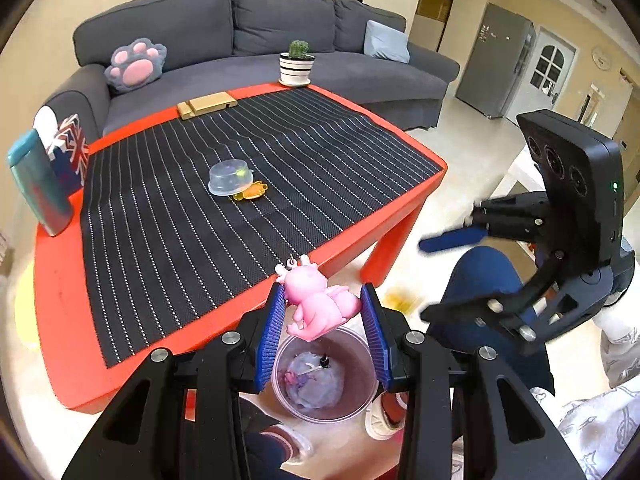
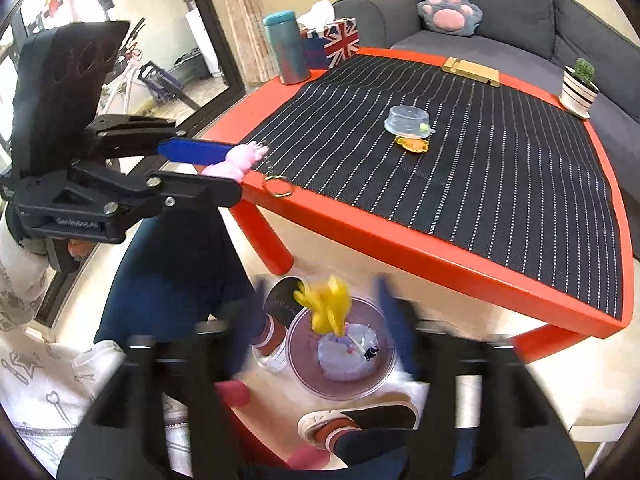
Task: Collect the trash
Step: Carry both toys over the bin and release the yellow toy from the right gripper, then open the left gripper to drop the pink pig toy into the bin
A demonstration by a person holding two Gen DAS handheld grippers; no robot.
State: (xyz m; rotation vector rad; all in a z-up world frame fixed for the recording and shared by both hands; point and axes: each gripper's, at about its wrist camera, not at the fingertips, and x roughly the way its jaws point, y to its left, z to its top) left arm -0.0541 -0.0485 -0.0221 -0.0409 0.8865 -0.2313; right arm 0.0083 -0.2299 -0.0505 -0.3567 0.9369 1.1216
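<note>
**Toys held over the bin**

Pink toy is seen between the left gripper pads, above the clear bin on the floor beside the table.

Yellow toy is seen blurred between the right gripper pads, which stand wide, just over the bin; whether it is gripped cannot be told.

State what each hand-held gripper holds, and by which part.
Left hand-held gripper: pink toy keychain, pinched across its body. Right hand-held gripper: open; the blurred yellow toy looks released.

Sofa: you face a grey sectional sofa behind the red desk.
Floor: pale, glossy floor.
Doorway: white arched-pane door, far right.
</note>
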